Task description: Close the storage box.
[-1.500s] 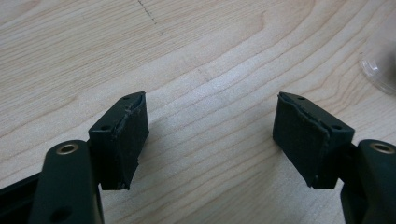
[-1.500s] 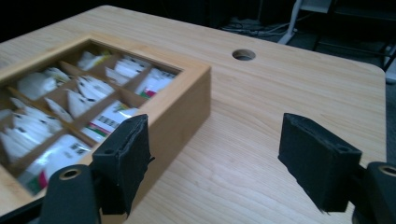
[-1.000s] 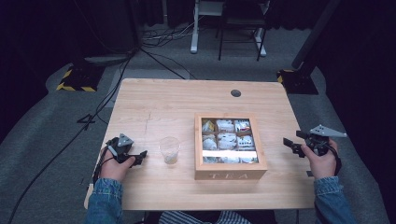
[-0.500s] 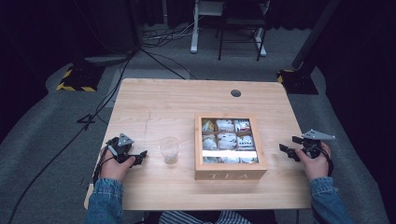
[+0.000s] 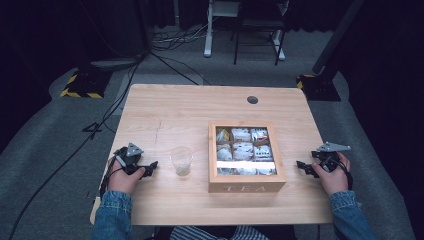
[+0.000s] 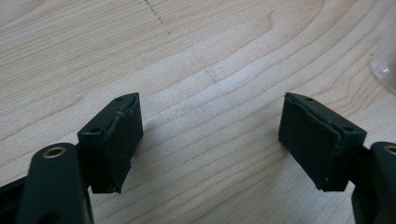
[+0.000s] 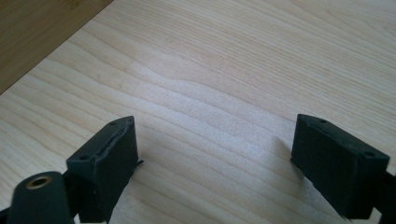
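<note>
A wooden tea box [image 5: 246,156] marked TEA stands right of the table's middle, with several tea bags in its compartments under a clear lid. A clear plastic cup [image 5: 181,160] stands upright just left of it, and its rim [image 6: 386,63] edges into the left gripper view. My left gripper [image 5: 148,167] rests on the table left of the cup, open, with bare wood between its jaws [image 6: 210,135]. My right gripper [image 5: 303,167] sits low over the table right of the box, open and empty [image 7: 215,161].
The light wooden table [image 5: 165,115] has a round cable hole [image 5: 252,99] near its far edge. The box's side wall [image 7: 42,32] shows at the upper left of the right gripper view. Cables and a chair base lie on the floor beyond the table.
My right gripper has come down and inward toward the table beside the box. The left gripper has stayed where it was.
</note>
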A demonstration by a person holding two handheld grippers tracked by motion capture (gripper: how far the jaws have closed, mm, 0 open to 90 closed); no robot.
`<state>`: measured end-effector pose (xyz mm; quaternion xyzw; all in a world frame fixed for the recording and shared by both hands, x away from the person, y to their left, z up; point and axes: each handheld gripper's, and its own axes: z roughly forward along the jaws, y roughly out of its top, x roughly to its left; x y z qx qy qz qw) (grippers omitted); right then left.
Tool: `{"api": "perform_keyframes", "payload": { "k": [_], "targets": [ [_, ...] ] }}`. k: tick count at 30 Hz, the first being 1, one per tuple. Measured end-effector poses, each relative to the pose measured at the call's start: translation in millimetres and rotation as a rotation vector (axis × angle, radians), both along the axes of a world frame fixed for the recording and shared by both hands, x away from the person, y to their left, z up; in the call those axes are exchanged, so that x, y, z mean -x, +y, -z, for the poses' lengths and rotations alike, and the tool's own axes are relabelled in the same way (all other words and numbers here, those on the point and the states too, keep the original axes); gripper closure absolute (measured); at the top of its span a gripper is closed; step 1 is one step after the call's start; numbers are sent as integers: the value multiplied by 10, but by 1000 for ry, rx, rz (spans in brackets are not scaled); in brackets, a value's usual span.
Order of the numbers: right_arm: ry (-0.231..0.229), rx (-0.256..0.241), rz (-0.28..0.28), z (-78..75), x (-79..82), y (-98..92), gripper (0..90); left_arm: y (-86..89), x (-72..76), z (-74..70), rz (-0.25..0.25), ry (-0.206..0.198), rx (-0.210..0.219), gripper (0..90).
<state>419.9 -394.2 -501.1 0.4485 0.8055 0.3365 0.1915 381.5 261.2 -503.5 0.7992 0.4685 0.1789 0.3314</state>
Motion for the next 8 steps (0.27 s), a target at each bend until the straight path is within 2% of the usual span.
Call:
{"api": "perform_keyframes", "payload": {
  "k": [4, 8],
  "targets": [
    [-14, -13, 30, 15, 30, 0, 148, -4, 0, 2, -5, 0, 1, 218],
    [-26, -17, 49, 27, 48, 11, 146, -26, 3, 6, -37, 2, -2, 188]
  ]
}}
